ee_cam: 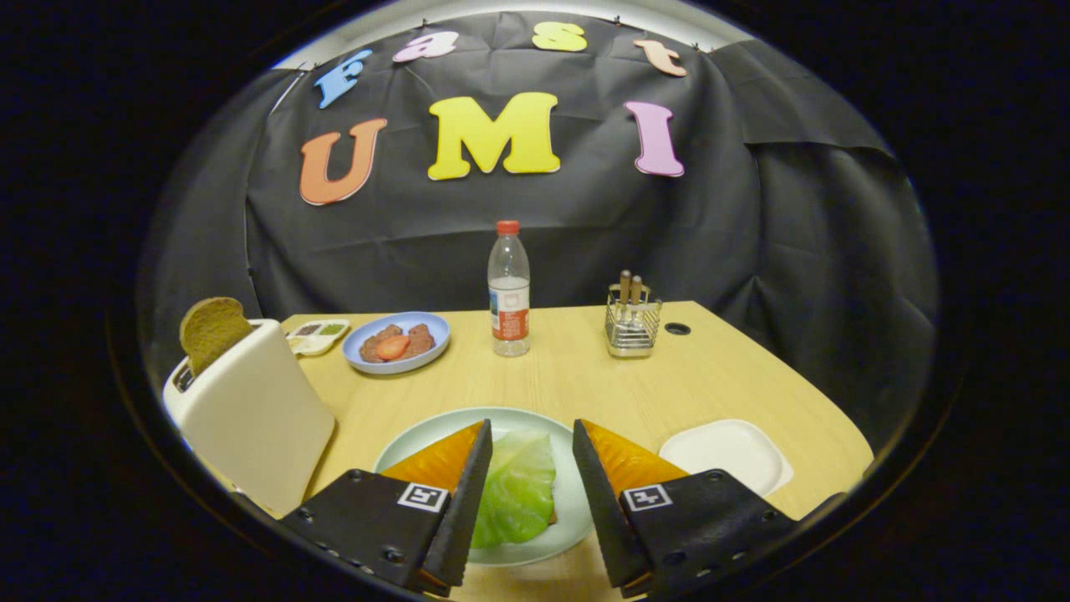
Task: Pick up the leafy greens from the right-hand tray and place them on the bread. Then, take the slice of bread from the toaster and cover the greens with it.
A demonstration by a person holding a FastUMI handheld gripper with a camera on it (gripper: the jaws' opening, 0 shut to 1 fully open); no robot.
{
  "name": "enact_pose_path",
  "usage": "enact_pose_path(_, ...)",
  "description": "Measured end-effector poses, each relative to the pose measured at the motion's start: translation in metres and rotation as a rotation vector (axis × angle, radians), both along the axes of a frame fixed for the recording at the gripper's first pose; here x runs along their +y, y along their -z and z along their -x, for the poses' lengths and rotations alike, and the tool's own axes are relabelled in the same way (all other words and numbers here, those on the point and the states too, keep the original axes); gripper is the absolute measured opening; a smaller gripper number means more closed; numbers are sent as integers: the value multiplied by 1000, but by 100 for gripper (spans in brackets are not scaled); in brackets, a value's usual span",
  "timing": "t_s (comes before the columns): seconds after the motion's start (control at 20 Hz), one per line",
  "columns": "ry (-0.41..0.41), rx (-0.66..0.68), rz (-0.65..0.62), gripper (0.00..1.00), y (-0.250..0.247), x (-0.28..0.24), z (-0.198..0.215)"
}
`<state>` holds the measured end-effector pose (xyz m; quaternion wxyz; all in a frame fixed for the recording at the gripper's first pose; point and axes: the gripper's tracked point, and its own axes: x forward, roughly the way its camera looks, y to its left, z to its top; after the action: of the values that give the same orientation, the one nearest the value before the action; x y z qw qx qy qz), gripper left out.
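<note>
Hovering gripper (532, 435), fingers apart, nothing clamped. Leafy greens (517, 489) between them, lying on bread on the plate (577, 502). Toaster (251, 410) at 9 o'clock, bread slice (211, 330) sticking up. Empty tray (726, 453) at 3 o'clock.

Worktop (585, 376): matt pale wood grain. Toaster (251, 410): smooth, cream plastic casing. Bottle (508, 293): clear plastic. Cutlery holder (633, 326) at far edge: shiny wire metal. Leafy greens (514, 493) looked waxy; gripper (532, 493) fingers stood apart.

Leafy greens (517, 489) hide nearly all the bread (552, 517) beneath; toaster (251, 410) slot conceals the slice's (211, 330) lower part.
</note>
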<state>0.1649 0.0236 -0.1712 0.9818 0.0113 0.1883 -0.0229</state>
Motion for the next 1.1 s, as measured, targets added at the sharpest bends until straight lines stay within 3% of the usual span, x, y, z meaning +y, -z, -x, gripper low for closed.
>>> enact_pose_path(0.15,6,-29,14,68,-19,5,17)
enact_pose_path(0.4,-59,-70,25,80,-60,36,39)
enact_pose_path(0.55,-101,-85,20,98,-87,60,44)
enact_pose_path(1.1,-244,-40,20,98,-135,172,28)
